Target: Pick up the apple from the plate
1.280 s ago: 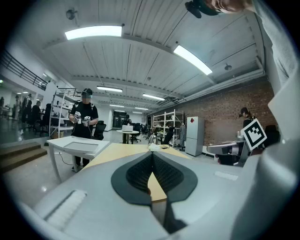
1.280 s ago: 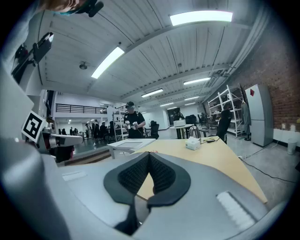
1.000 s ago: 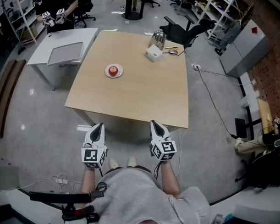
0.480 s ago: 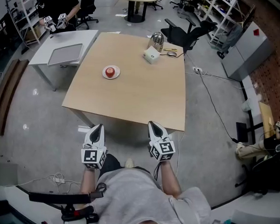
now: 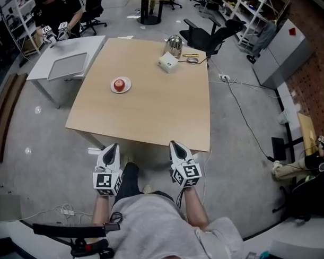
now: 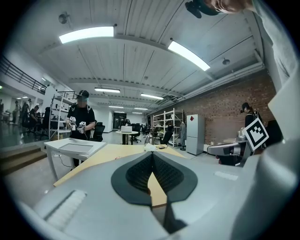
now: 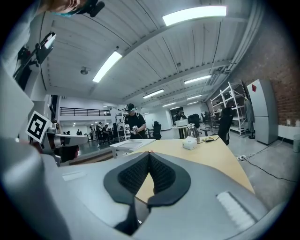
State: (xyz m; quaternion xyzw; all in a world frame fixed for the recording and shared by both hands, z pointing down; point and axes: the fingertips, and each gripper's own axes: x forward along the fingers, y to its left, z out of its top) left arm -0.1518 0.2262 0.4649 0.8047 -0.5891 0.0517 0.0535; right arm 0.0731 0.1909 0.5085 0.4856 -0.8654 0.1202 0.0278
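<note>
Sitting on a white plate (image 5: 128, 85), the apple (image 5: 118, 84) is toward the far left of the table (image 5: 156, 108), upright, with bare wood all round. A white box (image 5: 168, 62) and a kettle (image 5: 174, 44) stand well apart from it near the far edge, and neither lies in the way of a reach. Beyond the left corner is a grey table (image 5: 64, 63) with a person (image 5: 54, 16) behind it.

The left gripper (image 5: 113, 146) and right gripper (image 5: 173, 144) hang side by side just short of the near edge, well apart from the apple. Each has its jaws closed tip to tip on nothing: the ribbed pads (image 6: 138, 174) of the left meet at a point, and so do the pads (image 7: 134, 176) of the right.

The step in hand looks like the approach, with the pickup not yet begun. The left gripper lines up better with the plate, so it seems the natural one to use. To do it well, its jaws should open wide before they reach the fruit, not over it. It should come in low across the table, clear the plate's rim and take the apple at its widest part. A slow, centred squeeze would keep the round fruit from rolling or the plate from sliding. The lift should then go straight up.
</note>
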